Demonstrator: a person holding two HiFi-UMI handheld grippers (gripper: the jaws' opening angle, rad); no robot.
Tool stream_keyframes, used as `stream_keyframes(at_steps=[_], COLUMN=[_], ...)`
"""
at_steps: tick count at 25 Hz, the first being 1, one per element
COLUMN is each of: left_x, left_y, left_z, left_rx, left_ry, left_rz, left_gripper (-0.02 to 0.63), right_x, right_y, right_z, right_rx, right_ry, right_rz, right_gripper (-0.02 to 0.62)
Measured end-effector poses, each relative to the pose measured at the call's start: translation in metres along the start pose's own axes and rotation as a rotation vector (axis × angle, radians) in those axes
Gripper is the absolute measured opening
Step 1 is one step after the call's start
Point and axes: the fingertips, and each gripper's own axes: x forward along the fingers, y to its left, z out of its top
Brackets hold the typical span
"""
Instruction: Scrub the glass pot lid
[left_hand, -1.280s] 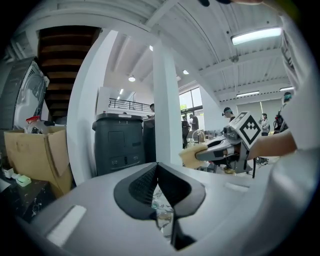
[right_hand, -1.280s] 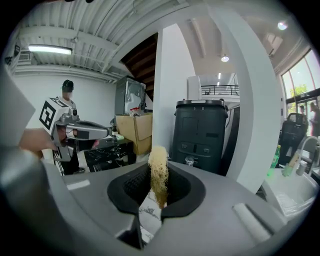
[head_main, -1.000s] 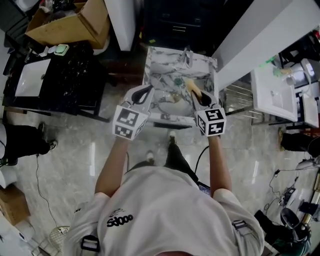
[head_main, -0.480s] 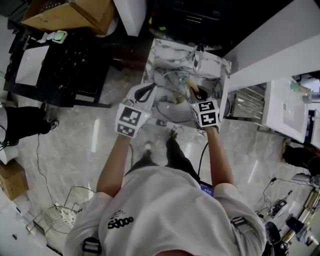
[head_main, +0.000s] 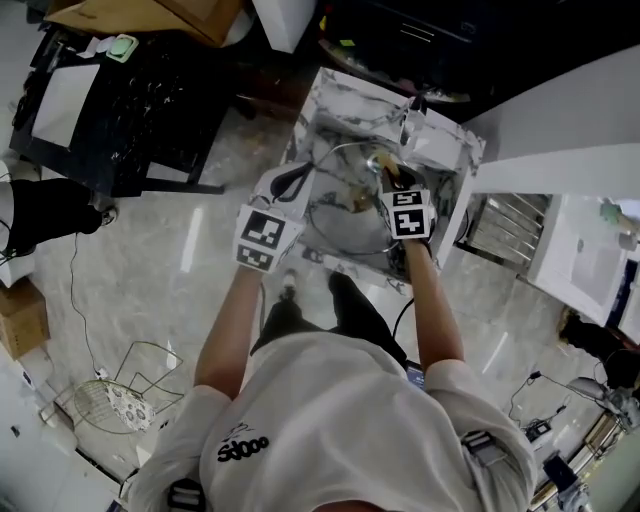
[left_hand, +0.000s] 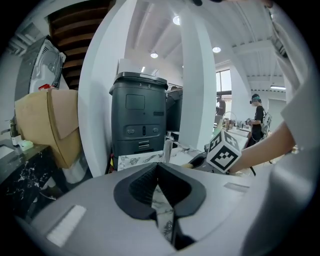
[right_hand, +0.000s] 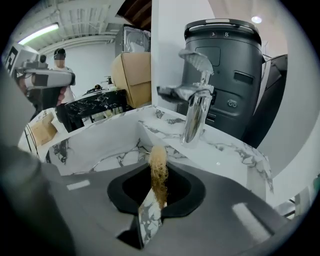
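Observation:
The glass pot lid (head_main: 335, 222) lies in the marble sink (head_main: 330, 100) in the head view; only its round rim and a pale spot at its middle show. My right gripper (head_main: 390, 182) reaches over the lid's far right part, shut on a tan fibrous scrubber (right_hand: 159, 172) that sticks out past the jaw tips, near the chrome faucet (right_hand: 197, 107). My left gripper (head_main: 292, 182) hovers at the sink's left edge, jaws shut with nothing between them (left_hand: 157, 170). The lid is hidden in both gripper views.
A dark bin (left_hand: 139, 115) and a white column stand behind the sink. A cardboard box (left_hand: 50, 125) sits on a black counter (head_main: 130, 120) to the left. A wire rack (head_main: 115, 400) lies on the floor. A person (left_hand: 258, 112) stands far off.
My right gripper with the scrubber has moved forward and down over the sink toward the lid. The left gripper has stayed near the sink's left edge. The head view has shifted.

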Motion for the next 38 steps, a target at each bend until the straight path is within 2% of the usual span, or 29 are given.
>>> stream_keyframes(at_steps=[6, 15, 21, 28, 38], left_x=[0.010, 0.025, 0.028, 0.030, 0.020], left_y=[0.003, 0.015, 0.034, 0.039, 0.035], left_z=[-0.005, -0.017, -0.024, -0.027, -0.029], left_rx=[-0.011, -0.021, -0.038, -0.058, -0.070], left_ry=[0.021, 0.057, 0.066, 0.067, 0.064], left_rz=[0.026, -0.036, -0.033, -0.037, -0.030], left_gripper=[0.011, 0.011, 0.011, 0.011, 0.011], right_x=[0.026, 0.052, 0.069, 0.082, 0.086], right_y=[-0.007, -0.015, -0.001, 0.020, 0.061], right_z=[-0.014, -0.020, -0.018, -0.011, -0.008], right_rx=[-0.017, -0.034, -0.054, -0.066, -0.140], right_ry=[0.048, 0.098, 0.112, 0.119, 0.136], right_rz=[0.005, -0.057, -0.064, -0.023, 0.115], right_gripper=[0.046, 0.048, 0.048, 0.049, 0.049])
